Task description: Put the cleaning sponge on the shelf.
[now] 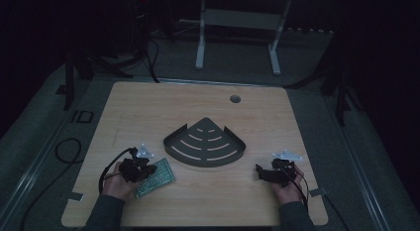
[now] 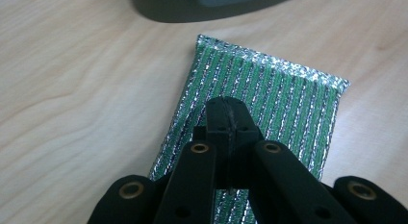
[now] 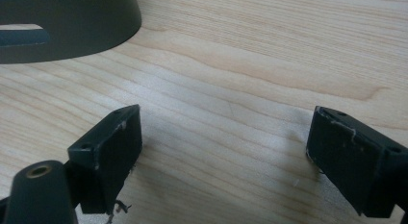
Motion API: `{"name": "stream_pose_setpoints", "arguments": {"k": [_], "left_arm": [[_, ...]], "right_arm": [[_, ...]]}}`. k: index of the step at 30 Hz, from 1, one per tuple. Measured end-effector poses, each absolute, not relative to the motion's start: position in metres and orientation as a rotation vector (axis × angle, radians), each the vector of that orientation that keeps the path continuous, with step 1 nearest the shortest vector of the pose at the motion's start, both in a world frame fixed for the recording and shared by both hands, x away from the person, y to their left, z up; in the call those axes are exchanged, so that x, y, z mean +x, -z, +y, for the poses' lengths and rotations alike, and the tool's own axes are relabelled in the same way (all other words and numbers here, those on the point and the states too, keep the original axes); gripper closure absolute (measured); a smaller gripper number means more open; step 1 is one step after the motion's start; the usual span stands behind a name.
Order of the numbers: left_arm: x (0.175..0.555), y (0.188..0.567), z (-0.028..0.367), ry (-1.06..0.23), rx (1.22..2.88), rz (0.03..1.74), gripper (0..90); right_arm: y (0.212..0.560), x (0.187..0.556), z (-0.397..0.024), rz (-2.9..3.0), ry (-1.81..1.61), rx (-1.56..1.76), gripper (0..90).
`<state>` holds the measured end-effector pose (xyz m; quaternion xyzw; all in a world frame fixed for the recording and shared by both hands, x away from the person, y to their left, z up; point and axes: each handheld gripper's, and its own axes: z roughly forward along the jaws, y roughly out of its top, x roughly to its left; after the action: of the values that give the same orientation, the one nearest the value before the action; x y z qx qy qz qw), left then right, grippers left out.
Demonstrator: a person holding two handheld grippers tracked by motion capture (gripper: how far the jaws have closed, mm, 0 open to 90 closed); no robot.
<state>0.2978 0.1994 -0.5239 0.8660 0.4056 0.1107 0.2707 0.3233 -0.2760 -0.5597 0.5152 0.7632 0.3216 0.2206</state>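
Green sponge cloth [image 2: 269, 104] is lying flat on the desk [image 1: 198, 201], just in front of the dark corner rack [image 1: 205, 142]. Left gripper [image 2: 230, 113] is hanging right over it with jaws pressed together, maybe touching it. Right gripper [image 3: 223, 152] is resting with jaws spread wide over bare wood.

The scouring pad [image 1: 156, 178] was a flat green rectangle with silver metallic stripes. It lay on the wooden table [image 1: 277, 117] near the front left edge, angled diagonally, just beside the dark fan-shaped tray [image 1: 204, 143].
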Motion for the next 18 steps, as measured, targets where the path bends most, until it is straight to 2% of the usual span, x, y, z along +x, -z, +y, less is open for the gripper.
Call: {"name": "stream_pose_setpoints", "arguments": {"k": [10, 13, 18], "left_arm": [[0.306, 0.521, 0.216, -0.261, 2.256, 1.147, 89.9], [0.304, 0.510, 0.221, -0.246, 2.194, 1.137, 86.8], [0.306, 0.497, 0.227, -0.245, 2.193, 1.117, 82.5]], "right_arm": [[0.560, 0.323, -0.276, 2.110, -0.889, 1.424, 11.9], [0.560, 0.323, -0.276, 2.110, -0.889, 1.424, 11.9], [0.560, 0.324, -0.276, 2.112, -0.890, 1.421, 11.9]]}}
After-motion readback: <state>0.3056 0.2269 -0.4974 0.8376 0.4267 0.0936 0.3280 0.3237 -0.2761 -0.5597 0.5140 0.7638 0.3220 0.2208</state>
